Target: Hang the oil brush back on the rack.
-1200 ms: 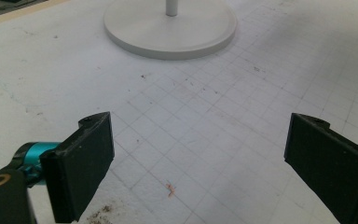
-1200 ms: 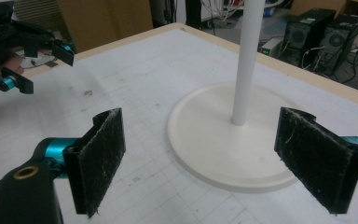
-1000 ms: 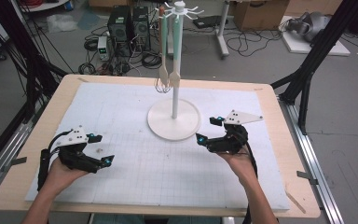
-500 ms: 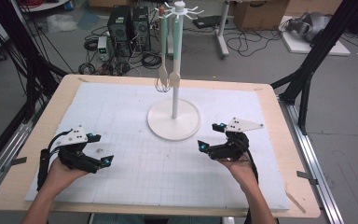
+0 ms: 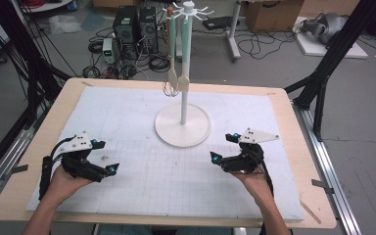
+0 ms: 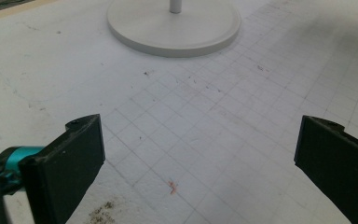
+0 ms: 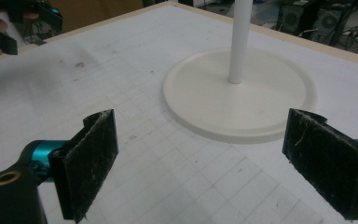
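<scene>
A white utensil stand with a round base (image 5: 182, 126) and a thin pole (image 5: 184, 73) rises at the middle back of the gridded white mat (image 5: 147, 181). A wooden spoon (image 5: 172, 73) and a pale spatula (image 5: 184, 81) hang from its top hooks. My left gripper (image 5: 105, 155) rests low over the mat's near left, open and empty. To the near right of the base, my right gripper (image 5: 223, 147) is open and empty too. In the left gripper view the gripper (image 6: 198, 158) faces the base (image 6: 175, 25). The right gripper (image 7: 205, 154) looks at the base (image 7: 240, 93) and pole (image 7: 240, 42).
The mat lies on a wooden table (image 5: 303, 147) with a bare border all round. Black frame legs (image 5: 323, 78), computer towers (image 5: 137, 24) and cables stand on the floor beyond the far edge. The left gripper (image 7: 0, 28) shows far off in the right gripper view.
My right gripper has drawn back from the stand's base toward the table's near edge. The left gripper has stayed in place.
</scene>
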Action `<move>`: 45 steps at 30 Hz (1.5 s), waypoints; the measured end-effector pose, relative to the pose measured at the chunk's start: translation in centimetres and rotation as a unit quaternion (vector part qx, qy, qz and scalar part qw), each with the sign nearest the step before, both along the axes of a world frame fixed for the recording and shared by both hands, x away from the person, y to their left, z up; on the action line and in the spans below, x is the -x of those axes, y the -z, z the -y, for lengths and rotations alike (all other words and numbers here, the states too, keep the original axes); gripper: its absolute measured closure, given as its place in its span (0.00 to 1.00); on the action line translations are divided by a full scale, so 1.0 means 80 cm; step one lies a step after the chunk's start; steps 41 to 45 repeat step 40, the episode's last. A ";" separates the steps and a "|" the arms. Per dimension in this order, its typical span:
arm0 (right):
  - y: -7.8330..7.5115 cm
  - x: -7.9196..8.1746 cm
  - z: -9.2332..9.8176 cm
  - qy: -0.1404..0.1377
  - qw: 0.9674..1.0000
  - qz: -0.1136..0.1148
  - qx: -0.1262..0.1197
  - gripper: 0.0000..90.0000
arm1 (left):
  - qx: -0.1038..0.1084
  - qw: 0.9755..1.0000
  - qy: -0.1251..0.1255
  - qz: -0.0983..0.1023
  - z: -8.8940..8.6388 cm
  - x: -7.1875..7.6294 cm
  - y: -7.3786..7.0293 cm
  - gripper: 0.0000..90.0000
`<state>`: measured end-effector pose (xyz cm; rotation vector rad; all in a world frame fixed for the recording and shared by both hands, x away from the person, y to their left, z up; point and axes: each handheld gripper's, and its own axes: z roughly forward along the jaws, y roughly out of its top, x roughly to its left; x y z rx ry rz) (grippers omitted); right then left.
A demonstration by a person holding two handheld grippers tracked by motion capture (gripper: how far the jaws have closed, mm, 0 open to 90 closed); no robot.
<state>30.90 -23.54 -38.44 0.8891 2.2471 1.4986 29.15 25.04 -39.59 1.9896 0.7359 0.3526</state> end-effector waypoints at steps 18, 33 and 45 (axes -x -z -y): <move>0.009 0.016 0.015 0.012 1.000 0.001 0.004 0.09 | 0.003 1.000 -0.001 -0.001 -0.001 0.000 0.000 0.02; 0.018 0.026 0.020 0.013 1.000 0.001 0.006 0.09 | 0.004 1.000 -0.002 0.001 -0.001 0.000 0.000 0.02; 0.022 0.030 0.022 0.016 1.000 0.001 0.002 0.09 | 0.001 1.000 -0.001 0.001 0.000 0.000 0.000 0.02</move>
